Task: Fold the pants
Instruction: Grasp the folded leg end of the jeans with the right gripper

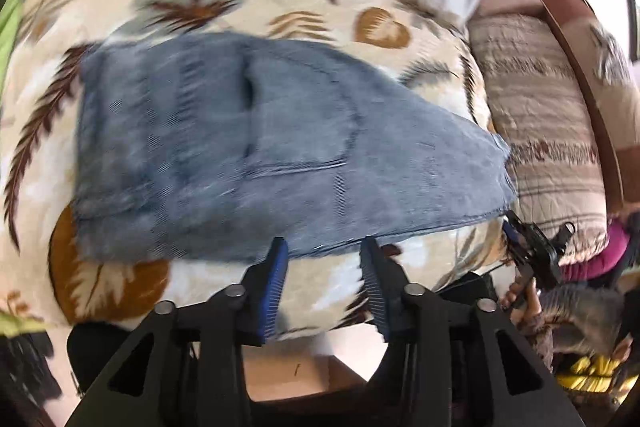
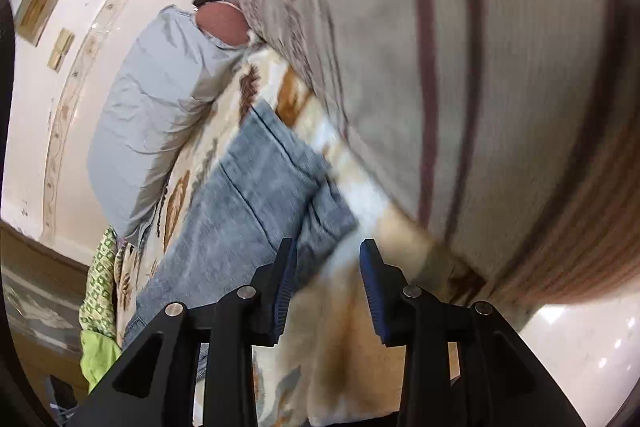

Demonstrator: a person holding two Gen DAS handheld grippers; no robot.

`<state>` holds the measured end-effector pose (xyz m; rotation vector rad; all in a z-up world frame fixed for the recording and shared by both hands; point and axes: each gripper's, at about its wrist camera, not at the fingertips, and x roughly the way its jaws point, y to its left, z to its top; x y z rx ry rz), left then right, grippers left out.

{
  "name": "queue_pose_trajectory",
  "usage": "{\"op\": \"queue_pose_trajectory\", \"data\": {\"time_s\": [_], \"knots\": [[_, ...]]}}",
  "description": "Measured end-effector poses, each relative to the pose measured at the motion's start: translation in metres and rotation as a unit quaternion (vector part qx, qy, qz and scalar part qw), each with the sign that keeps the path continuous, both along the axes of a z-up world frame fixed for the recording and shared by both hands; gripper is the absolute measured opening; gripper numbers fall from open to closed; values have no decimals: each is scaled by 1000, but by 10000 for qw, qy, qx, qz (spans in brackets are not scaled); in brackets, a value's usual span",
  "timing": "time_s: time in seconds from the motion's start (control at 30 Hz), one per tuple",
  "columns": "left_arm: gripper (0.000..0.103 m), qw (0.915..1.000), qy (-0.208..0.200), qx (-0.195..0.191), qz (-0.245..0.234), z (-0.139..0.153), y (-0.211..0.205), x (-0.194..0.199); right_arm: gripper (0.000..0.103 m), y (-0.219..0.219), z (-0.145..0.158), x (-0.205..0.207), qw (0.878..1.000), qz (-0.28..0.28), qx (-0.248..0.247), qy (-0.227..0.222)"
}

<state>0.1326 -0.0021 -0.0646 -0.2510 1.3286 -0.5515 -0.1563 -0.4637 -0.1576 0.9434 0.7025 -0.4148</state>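
Over folded jeans (image 1: pixel 256 147): left gripper (image 1: pixel 324 247) spread, empty (right gripper (image 2: pixel 328 251) likewise).

Faded blue denim pants (image 1: pixel 256 147); cream blanket (image 1: pixel 280 11) with brown and grey leaf print; pale grey pillow (image 2: pixel 152 115); beige, brown-striped cushion (image 2: pixel 500 67) at 2 o'clock; black gripper (image 1: pixel 324 247), blue pads.

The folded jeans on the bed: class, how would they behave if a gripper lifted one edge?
The jeans would probably droop, being soft denim. Stacked layers suggest some heft, and the fold may open. The plush blanket likely resists sliding.
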Motion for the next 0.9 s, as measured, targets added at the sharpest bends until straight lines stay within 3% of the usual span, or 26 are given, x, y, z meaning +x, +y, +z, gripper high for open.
{"op": "queue_pose_trajectory", "data": {"time_s": [0.1,0.23,0.27,0.33,0.43,0.5,0.7,0.9], "knots": [[39,9996,54,72,-251,1,-28,7,58,6,0,-1,9990,-102,-19,-426],[39,9986,155,202,-469,-8,-70,27,60,13,4,18,9987,57,-225,-454],[39,9982,176,224,-534,-10,-83,32,59,14,5,22,9985,101,-227,-486],[39,9969,153,343,-684,-11,-112,41,38,12,3,33,9966,278,4,-780],[39,9950,116,464,-879,-13,-152,53,33,5,-5,38,9959,178,162,-872],[40,9937,114,516,-990,-14,-185,65,24,-1,-15,33,9945,45,400,-962],[44,9894,334,596,-1279,-22,-300,118,25,-1,-17,35,9938,128,350,-1051],[46,9837,295,823,-1575,-33,-420,156,27,-2,-16,36,9933,155,320,-1096]]}}
